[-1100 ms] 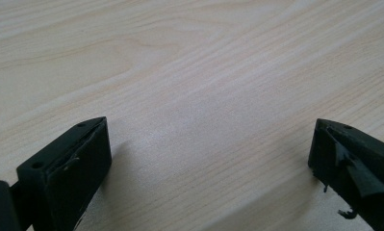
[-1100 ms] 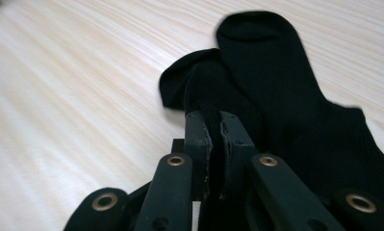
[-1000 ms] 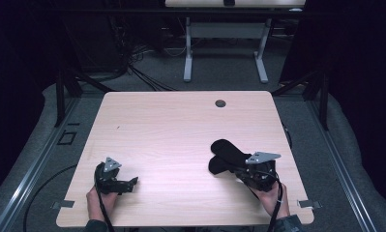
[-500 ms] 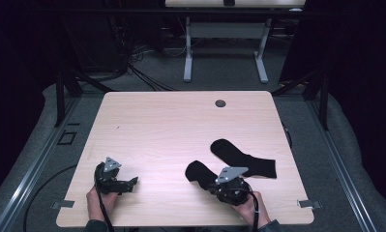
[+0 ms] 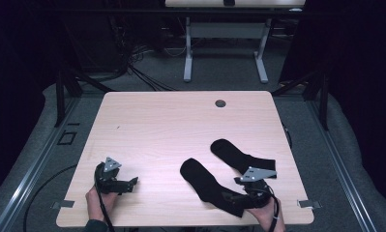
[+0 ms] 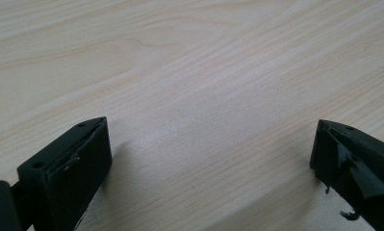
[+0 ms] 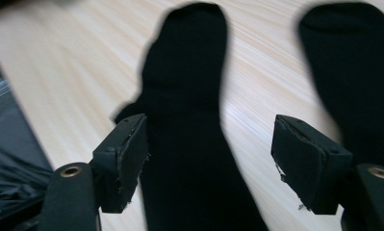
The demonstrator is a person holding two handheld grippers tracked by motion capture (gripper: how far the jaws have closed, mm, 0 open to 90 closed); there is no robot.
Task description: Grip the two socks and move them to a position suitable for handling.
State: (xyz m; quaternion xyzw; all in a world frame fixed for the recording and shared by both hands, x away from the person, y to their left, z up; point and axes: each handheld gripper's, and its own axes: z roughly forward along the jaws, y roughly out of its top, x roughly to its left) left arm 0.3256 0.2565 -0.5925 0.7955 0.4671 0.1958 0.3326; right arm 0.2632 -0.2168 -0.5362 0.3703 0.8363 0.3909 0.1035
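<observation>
Since the earlier frame, one black sock (image 5: 206,182) has been laid flat on the table (image 5: 181,130), beside the second sock (image 5: 239,157). Right tongs (image 7: 209,159) are spread apart over it; left tongs (image 6: 209,163) are held apart too, well away from it.

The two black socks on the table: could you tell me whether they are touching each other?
Apart. In the high view a strip of bare table separates the nearer sock from the farther sock; the right gripper view shows wood between them too.
</observation>
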